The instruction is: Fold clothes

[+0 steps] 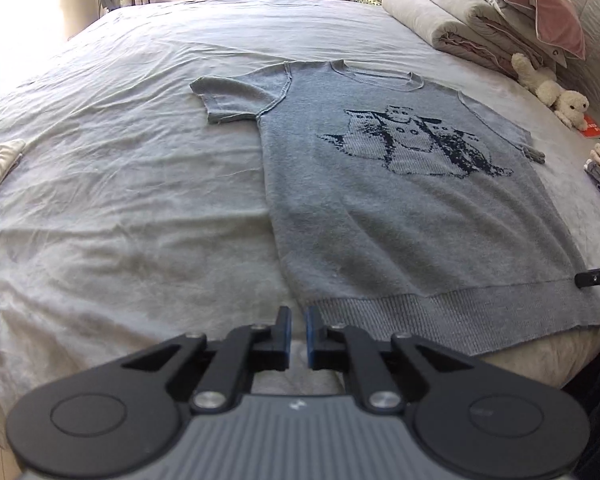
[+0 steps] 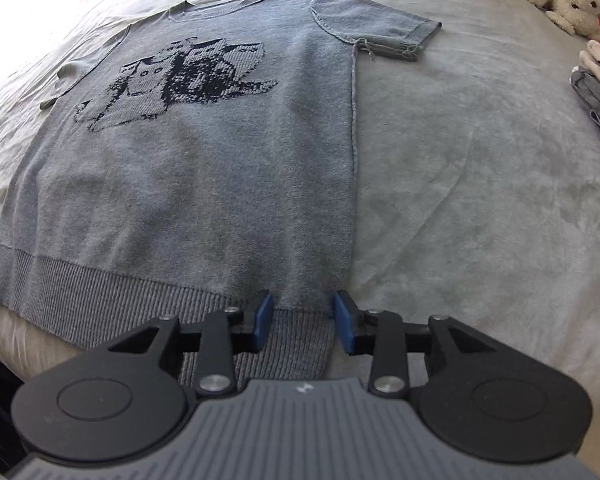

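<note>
Bedroom, grey sheet (image 1: pixel 120 208) over the bed; I see the grey knit top (image 2: pixel 204 168) spread flat, print up, hem toward me; my right gripper (image 2: pixel 302 316) stands parted over the hem's right corner, pads not pressing; my left gripper (image 1: pixel 298 332) nearly closed, empty, beside the left corner; I'd pinch both ribbed corners evenly before lifting.

A home bedroom — a wide bed (image 1: pixel 120 200), folded quilts (image 1: pixel 460 20) and a plush toy (image 1: pixel 552 92).
</note>
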`<state>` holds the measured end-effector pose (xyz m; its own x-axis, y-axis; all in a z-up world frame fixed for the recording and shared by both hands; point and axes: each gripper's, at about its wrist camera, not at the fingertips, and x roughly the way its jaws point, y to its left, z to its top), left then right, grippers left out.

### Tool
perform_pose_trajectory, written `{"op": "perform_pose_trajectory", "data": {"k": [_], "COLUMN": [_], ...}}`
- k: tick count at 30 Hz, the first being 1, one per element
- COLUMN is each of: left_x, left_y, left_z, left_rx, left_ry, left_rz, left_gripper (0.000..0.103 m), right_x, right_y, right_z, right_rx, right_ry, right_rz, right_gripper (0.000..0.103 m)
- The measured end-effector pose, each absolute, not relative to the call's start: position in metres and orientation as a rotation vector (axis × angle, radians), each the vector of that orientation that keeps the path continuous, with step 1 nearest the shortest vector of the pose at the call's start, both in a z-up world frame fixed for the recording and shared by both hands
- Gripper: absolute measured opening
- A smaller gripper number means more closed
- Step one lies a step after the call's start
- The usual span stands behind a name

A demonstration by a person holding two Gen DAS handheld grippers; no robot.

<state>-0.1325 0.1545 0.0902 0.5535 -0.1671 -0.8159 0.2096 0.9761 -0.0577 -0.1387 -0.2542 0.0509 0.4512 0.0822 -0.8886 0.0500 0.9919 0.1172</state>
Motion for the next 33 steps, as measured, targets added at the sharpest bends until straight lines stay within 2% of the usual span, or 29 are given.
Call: {"op": "perform_pose_trajectory", "data": {"k": [6,10,13,15,19,24,28,33], "left_x": [-0.113,-0.092,-0.073,-0.057,-0.025,0.019,0.050,0.069], "left_y": [0.170,0.165,0.161,0.161,0.164,0.166,0.166,0.180], "left_z": [0.090,0.089,0.091,0.097,0.110,0.113,0.095,0.072], "left_rx": [-0.063,-0.111,-0.156,-0.202,-0.282,-0.403,-0.454,-0.574], "left_ry": [0.963,0.967,0.971,0.957,0.918,0.873,0.874,0.847], "left_rz": [-0.206,-0.206,-0.199,-0.189,-0.152,-0.081,-0.008,0.065], "left_gripper": [0.017,0.027,0.029,0.035,0.041,0.056,0.056,0.056], "right_x": [-0.141,-0.136,-0.122,-0.113,-0.082,-0.028,0.025,0.075], "right_y": [-0.251,-0.258,-0.263,-0.270,-0.307,-0.360,-0.400,-0.444], "right_z": [0.060,0.067,0.067,0.068,0.072,0.081,0.075,0.054], "right_rx": [0.160,0.231,0.255,0.261,0.339,0.442,0.444,0.500], "right_ry": [1.047,0.996,0.989,0.978,0.938,0.871,0.820,0.776], "right_rz": [-0.004,-0.002,-0.010,-0.020,-0.069,-0.139,-0.165,-0.258], "right_gripper": [0.041,0.050,0.051,0.051,0.052,0.058,0.065,0.065]}}
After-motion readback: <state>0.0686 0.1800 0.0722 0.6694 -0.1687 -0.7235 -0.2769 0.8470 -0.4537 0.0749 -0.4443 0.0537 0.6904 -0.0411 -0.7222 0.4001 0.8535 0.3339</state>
